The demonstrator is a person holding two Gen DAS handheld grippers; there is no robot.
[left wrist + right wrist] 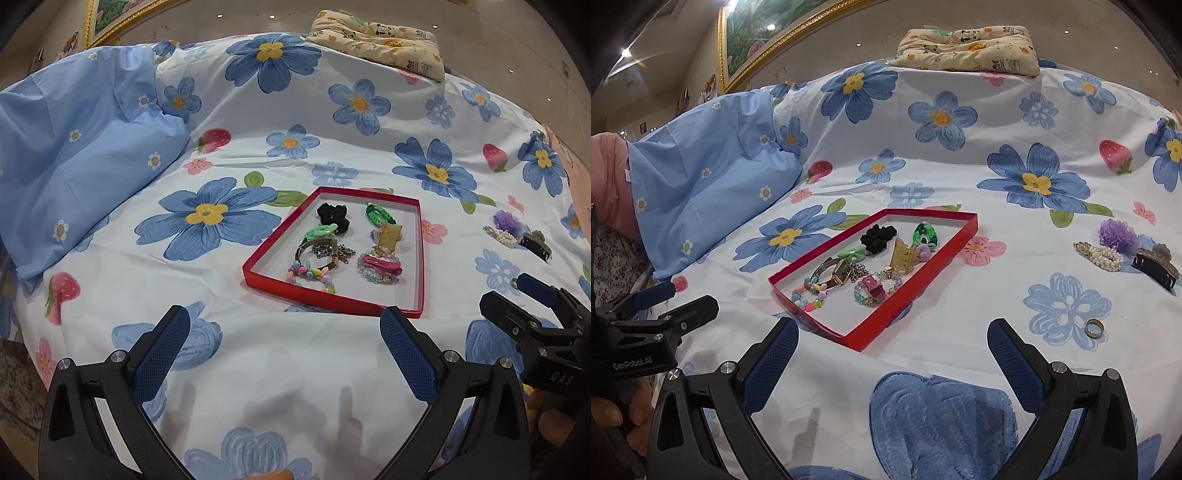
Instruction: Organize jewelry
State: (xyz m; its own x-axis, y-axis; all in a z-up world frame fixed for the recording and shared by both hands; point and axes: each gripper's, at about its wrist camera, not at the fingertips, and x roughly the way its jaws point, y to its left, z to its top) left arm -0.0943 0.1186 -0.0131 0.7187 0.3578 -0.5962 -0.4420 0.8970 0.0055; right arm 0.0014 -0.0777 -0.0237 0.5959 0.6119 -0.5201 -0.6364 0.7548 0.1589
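A shallow red tray (422, 258) (925, 280) lies on the floral bed sheet and holds several pieces: a black scrunchie (333, 214), a green braided band (925, 233), a yellow claw clip (903, 254), a watch (839, 275), bead bracelets and a pink clip (382, 265). Outside the tray to its right lie a purple scrunchie (1117, 233), a pearl bracelet (1102, 255), a dark claw clip (1156, 266) and a gold ring (1094, 328). My left gripper (286, 325) is open and empty, just in front of the tray. My right gripper (894, 336) is open and empty, at the tray's near corner.
A light blue pillow (81, 155) lies at the left. A cream panda-print cushion (967, 48) sits at the far end of the bed. A gold-framed picture (768, 37) hangs on the wall behind. The bed drops off at the left edge.
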